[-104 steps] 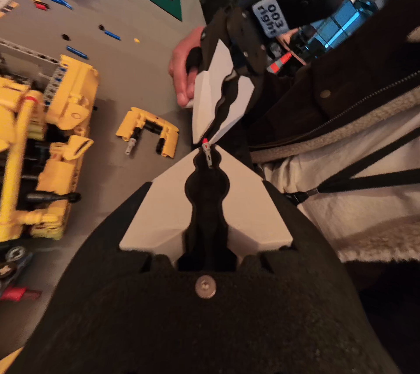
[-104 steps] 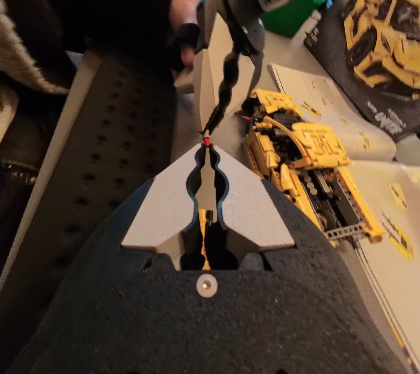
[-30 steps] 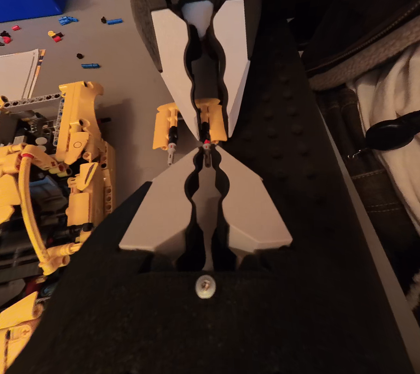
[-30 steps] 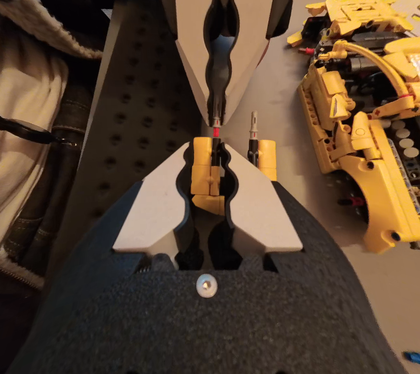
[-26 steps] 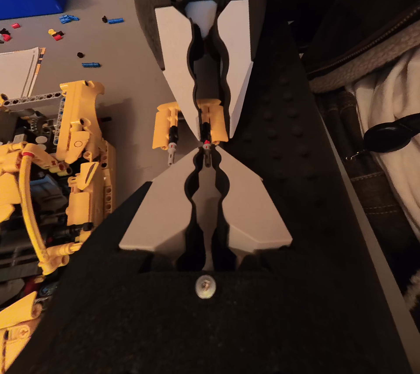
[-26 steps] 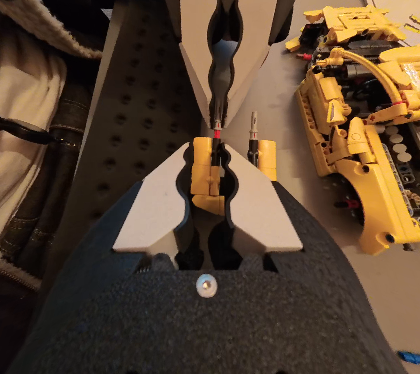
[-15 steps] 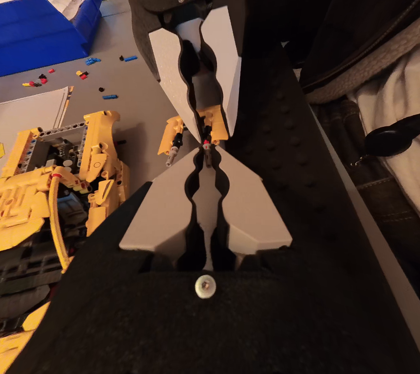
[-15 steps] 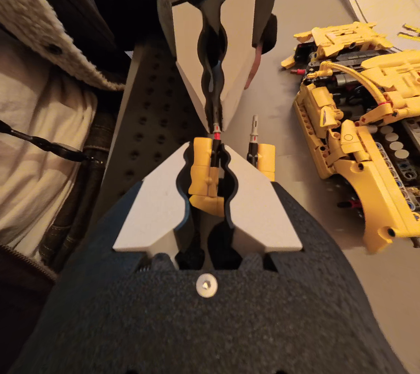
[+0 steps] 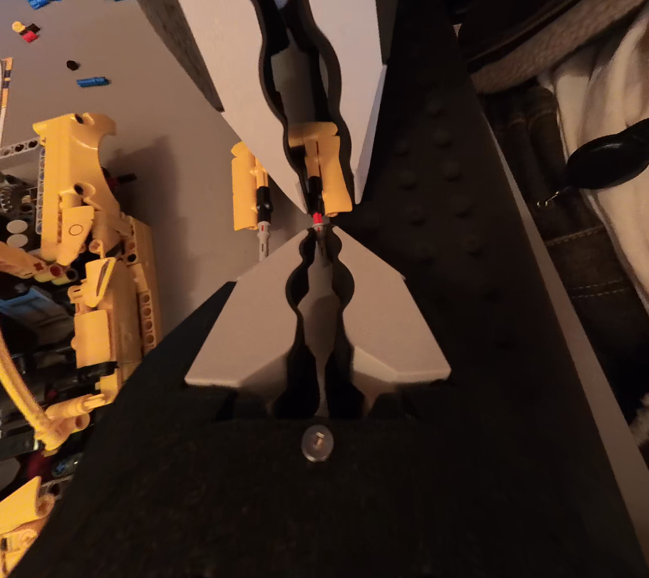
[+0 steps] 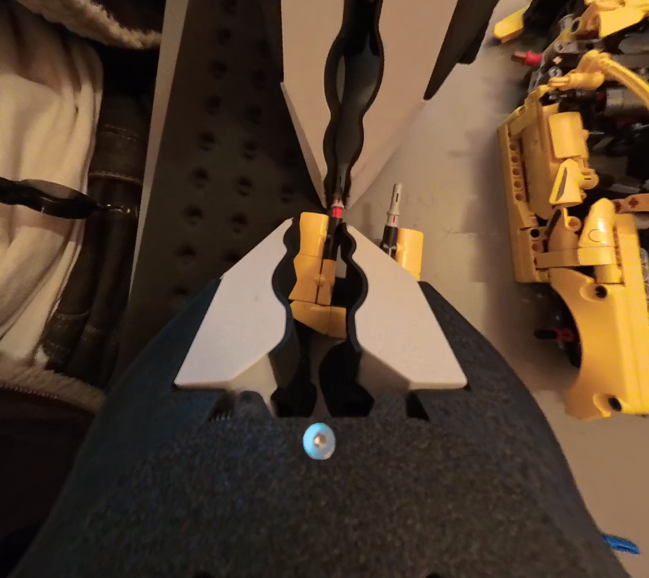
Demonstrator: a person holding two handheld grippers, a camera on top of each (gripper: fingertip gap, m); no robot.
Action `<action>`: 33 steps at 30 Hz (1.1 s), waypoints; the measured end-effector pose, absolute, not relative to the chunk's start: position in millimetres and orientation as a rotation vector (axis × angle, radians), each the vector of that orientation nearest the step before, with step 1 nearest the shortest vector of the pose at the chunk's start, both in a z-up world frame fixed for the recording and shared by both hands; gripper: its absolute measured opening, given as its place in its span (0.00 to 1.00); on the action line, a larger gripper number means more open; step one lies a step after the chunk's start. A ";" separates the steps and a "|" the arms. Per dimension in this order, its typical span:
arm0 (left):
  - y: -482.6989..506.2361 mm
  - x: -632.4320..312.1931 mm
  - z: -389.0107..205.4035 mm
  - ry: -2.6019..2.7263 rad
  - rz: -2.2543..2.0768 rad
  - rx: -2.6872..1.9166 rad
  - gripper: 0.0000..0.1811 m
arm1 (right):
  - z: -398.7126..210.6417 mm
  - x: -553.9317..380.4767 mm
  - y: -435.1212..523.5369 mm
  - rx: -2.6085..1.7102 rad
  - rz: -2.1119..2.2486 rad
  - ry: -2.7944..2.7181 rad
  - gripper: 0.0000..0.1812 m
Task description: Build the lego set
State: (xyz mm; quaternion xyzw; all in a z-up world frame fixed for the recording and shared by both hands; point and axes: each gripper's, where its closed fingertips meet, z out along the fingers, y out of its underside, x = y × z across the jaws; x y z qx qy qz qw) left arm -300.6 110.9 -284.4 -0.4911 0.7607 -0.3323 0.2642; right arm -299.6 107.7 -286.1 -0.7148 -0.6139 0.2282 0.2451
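Observation:
My left gripper (image 9: pixel 320 236) is shut on a small grey pin with a red band (image 9: pixel 319 227). My right gripper (image 10: pixel 318 224) is shut on one arm of a yellow U-shaped sub-assembly (image 10: pixel 312 266). The grippers meet tip to tip just above the table. The pin's red end (image 10: pixel 336 210) touches the black connector on the held arm. The other arm (image 10: pixel 409 245) carries a similar grey pin (image 10: pixel 395 203). In the left wrist view the right gripper (image 9: pixel 330 206) comes from the top with the sub-assembly (image 9: pixel 325 167). In the right wrist view the left gripper (image 10: pixel 336 201) comes from the top.
The large yellow car model (image 9: pixel 98 245) lies beside the grippers, at the right in the right wrist view (image 10: pixel 579 245). Loose blue pins (image 9: pixel 93 81) lie farther off. A black perforated strip (image 10: pixel 224 139) runs along the table edge next to the person's clothing.
The right gripper has taken hold of the yellow sub-assembly that lay on the table. Over the last second the two grippers have closed in, bringing the pin's red end up to the black connector.

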 end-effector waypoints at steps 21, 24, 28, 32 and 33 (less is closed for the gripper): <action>124.9 -299.0 -262.7 1.871 -1.054 -1.411 0.03 | -269.9 -302.1 122.4 -1.925 0.965 -1.549 0.12; 124.5 -299.3 -264.2 1.878 -1.052 -1.413 0.03 | -272.3 -303.0 121.7 -1.925 0.959 -1.560 0.12; 120.6 -300.7 -265.2 1.904 -1.074 -1.414 0.02 | -274.2 -305.4 117.8 -1.923 0.970 -1.584 0.12; 115.1 -301.9 -267.8 1.934 -1.117 -1.424 0.02 | -276.7 -307.6 112.4 -1.921 0.980 -1.625 0.11; 115.4 -301.3 -265.8 1.924 -1.127 -1.421 0.02 | -274.5 -307.6 113.2 -1.914 0.990 -1.612 0.11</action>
